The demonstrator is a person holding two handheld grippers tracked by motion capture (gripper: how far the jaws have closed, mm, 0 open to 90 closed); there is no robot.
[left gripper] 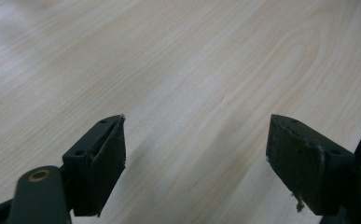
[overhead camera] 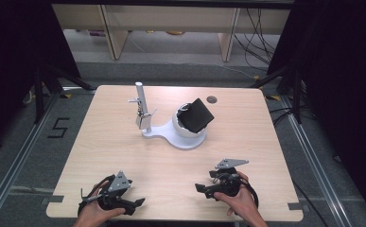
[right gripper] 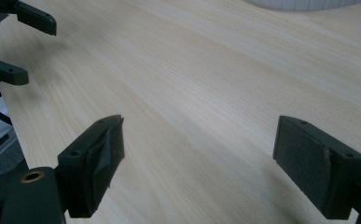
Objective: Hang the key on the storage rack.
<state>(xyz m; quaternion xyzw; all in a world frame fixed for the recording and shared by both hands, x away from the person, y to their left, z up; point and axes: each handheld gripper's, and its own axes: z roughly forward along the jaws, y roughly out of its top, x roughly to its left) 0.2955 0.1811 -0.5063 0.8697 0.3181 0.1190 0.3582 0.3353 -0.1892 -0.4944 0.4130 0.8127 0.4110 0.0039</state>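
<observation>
Here the left gripper [overhead camera: 124,202] lies low at the near left edge of the wooden table [overhead camera: 124,156], its jaws spread wide over bare wood with nothing between them, and the right gripper [overhead camera: 204,189] sits near the right front edge, jaws equally wide apart and empty, pointing leftward toward the other. Further out, past the middle of the table, stands a white fixture [overhead camera: 171,135]: an upright post [overhead camera: 140,101] rises at its left and a round white bowl-like holder [overhead camera: 183,127] sits at its right. In that holder rests a flat black object [overhead camera: 197,115], tilted, its upper corner leaning up and to the right.
</observation>
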